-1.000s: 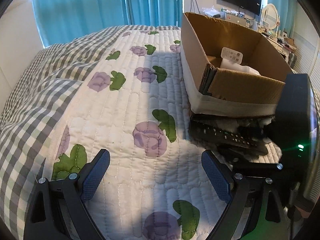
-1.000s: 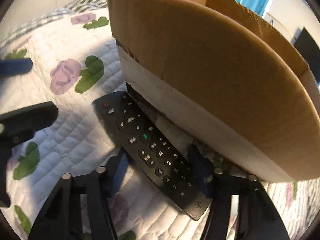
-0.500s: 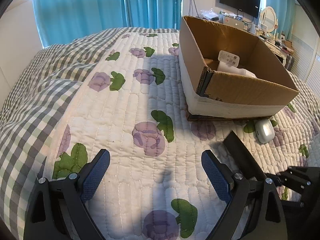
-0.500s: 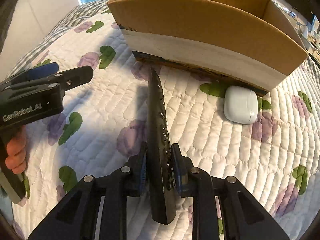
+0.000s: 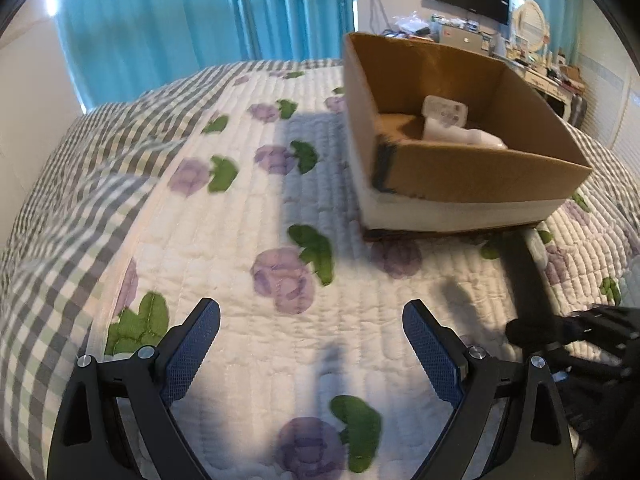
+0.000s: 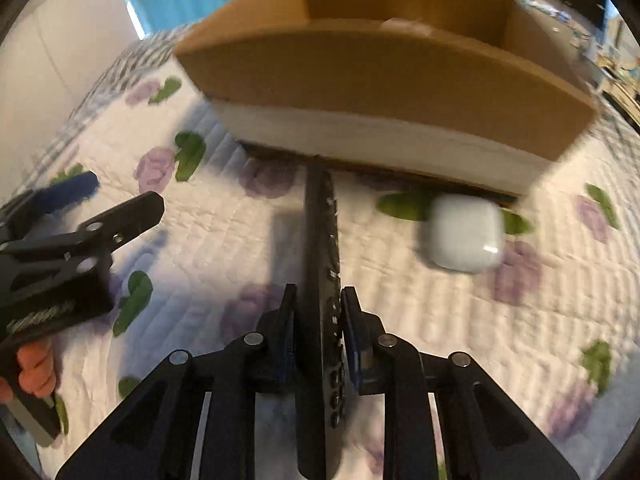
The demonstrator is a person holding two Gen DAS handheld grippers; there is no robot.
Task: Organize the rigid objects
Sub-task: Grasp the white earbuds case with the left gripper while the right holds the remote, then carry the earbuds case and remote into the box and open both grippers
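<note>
Two tongs are seen: the right gripper (image 6: 318, 320) is clamped on the black remote (image 6: 320, 240), held edge-up near the cardboard box (image 6: 380, 80); the left gripper (image 5: 312, 344) is held wide apart, empty

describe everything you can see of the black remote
The black remote is a long, slim bar that looks like plastic, with rows of small buttons on one face. It is turned on edge, buttons facing right in the right wrist view, clamped near one end by the right claw. Its far end points toward the cardboard box, above the quilt.
</note>
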